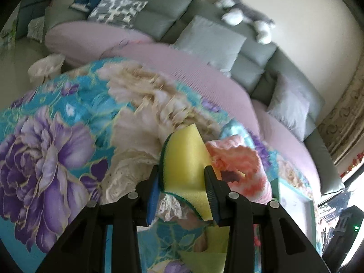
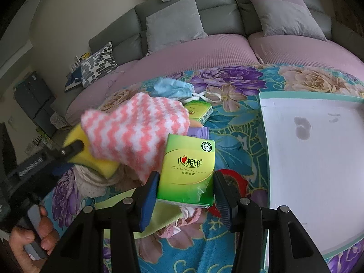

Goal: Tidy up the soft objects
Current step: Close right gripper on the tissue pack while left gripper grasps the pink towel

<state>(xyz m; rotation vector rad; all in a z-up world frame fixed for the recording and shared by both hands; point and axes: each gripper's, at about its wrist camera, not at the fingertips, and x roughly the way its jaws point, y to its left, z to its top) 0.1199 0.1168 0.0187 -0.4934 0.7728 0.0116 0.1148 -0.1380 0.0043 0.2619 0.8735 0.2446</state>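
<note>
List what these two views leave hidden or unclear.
- Right wrist view: most of the yellow sponge is hidden by the pink striped cloth.
- Right wrist view: the red item is mostly behind the green tissue pack and the right gripper.
- Left wrist view: motion blur smears the pink cloth.
- Left wrist view: the white tray is cut off.

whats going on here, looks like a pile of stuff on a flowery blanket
A person is sorting soft items with two handheld grippers. The left gripper is shut on a yellow sponge, next to a pink striped cloth. The right gripper holds a green tissue pack above the floral blanket, near a white tray.
</note>
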